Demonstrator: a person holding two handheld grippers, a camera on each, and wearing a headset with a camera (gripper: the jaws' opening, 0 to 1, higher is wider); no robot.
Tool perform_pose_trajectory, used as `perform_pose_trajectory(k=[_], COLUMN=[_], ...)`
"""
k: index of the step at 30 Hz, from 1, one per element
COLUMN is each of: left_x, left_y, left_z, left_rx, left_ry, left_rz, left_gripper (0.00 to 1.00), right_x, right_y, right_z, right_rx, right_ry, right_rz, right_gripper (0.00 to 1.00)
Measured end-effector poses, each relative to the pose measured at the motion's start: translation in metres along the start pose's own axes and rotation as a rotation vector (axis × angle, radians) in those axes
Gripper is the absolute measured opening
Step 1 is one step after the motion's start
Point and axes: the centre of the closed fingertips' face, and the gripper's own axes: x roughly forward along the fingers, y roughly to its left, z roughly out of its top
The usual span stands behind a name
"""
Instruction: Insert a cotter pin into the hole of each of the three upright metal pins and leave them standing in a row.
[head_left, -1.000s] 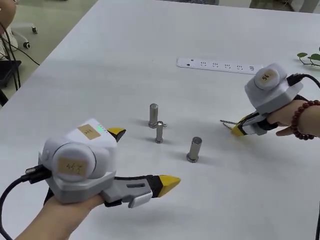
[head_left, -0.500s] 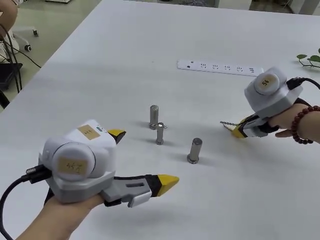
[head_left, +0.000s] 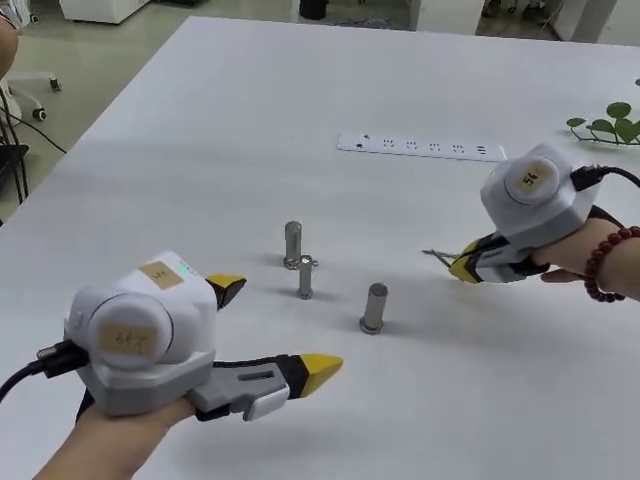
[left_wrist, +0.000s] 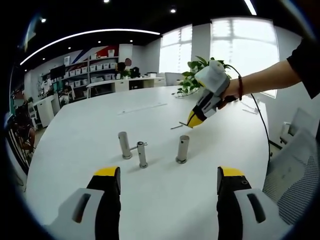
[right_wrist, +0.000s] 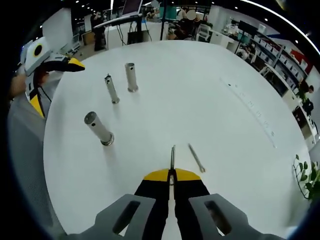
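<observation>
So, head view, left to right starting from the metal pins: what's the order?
In order: far metal pin → thin metal pin → near metal pin → cotter pin → right gripper, jaws shut on it.

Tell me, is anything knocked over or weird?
Nothing is knocked over; all three metal pins stand upright. The thin middle pin sits off the line between the outer two, so the row looks a bit bent.

A white power strip lies flat on the white table. Leaves of a green plant show near the table's edge.
</observation>
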Motion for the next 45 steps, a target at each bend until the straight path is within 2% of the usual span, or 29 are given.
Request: perform_pose_trajectory(k=[9,15,22,29,35,42,45], left_x=[0.003,0.005,0.008,0.012,0.013,0.013,0.014], left_y=[-0.007,-0.013,-0.017,-0.026,-0.031,-0.038,-0.041], left_z=[0.001,0.009,0.016,0.022,0.022,0.024,0.024], left_rx=[0.016,0.05,0.06,0.003,-0.013,-0.085,-0.133], left_ry=[0.017,0.008,0.008,0.011,0.021,0.024,0.03], left_rz=[-0.025,-0.042,-0.058,-0.099,-0.121,-0.155,-0.174], left_gripper=[0.68,0.62,0.54,0.42,0.35,0.27,0.26], right_x=[-0.017,-0.025,-0.032,-0.038,-0.04,-0.042,-0.043], right_y=[0.019,0.037,0.055,0.076,0.09,0.107,0.114], right_z=[0.015,0.025,0.034,0.043,0.049,0.057,0.06], right_rx=[-0.06,-0.088,-0.137,-0.217,-0.292,-0.36,-0.389], right_ry=[-0.068,-0.117,-0.156,-0.191,-0.21,-0.241,-0.254], right_rz=[0.007,0.029,0.048,0.071,0.087,0.119,0.13], right_gripper=[0.0,0.0,0.0,0.0,0.0,0.0,0.0])
